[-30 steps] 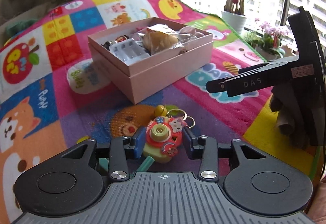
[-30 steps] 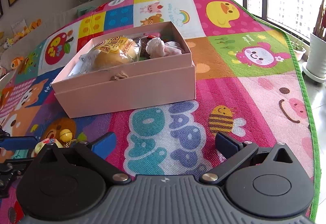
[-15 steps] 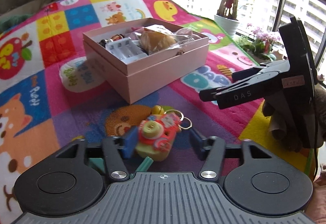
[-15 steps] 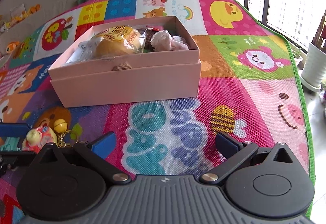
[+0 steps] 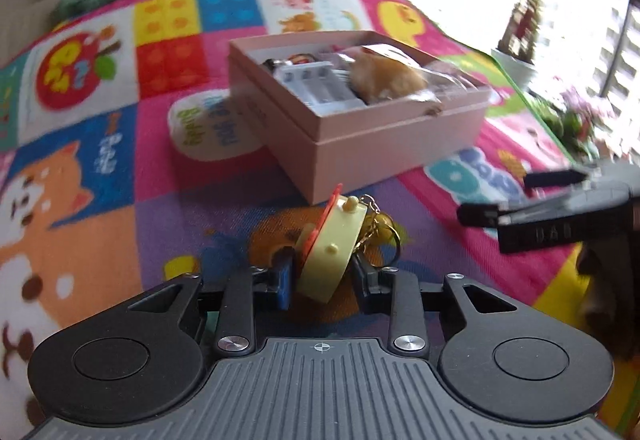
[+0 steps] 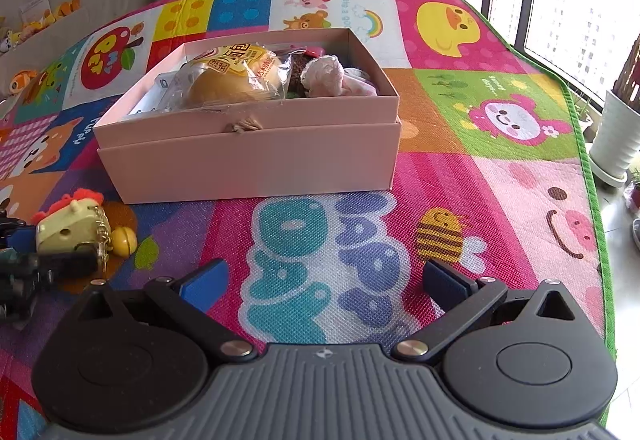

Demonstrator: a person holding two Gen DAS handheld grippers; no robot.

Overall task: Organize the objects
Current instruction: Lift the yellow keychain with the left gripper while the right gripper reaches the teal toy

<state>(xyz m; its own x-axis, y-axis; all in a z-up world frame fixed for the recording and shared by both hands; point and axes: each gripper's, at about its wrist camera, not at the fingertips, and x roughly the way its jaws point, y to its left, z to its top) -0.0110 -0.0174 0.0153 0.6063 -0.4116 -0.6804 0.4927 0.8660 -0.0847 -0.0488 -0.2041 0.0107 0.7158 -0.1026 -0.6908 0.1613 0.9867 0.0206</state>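
Observation:
My left gripper (image 5: 320,274) is shut on a toy camera keychain (image 5: 330,248), yellow-bodied with a red front, tilted on edge with its chain and yellow bell hanging to the right, held in front of the pink box (image 5: 380,144). The keychain also shows at the left edge of the right wrist view (image 6: 72,226). The pink box (image 6: 256,156) is open and holds a wrapped bun (image 6: 236,78), a white plastic tray (image 5: 320,88) and small wrapped items. My right gripper (image 6: 320,280) is open and empty above the mat, in front of the box.
A colourful cartoon play mat (image 6: 480,168) covers the surface; its green edge runs along the right. A white plant pot (image 6: 614,136) stands on the floor beyond it by the windows. The right gripper shows at the right of the left wrist view (image 5: 552,208).
My left gripper has closed on the keychain and raised it, turning it from flat on the mat to standing on edge. The right gripper has stayed open, shifting slightly.

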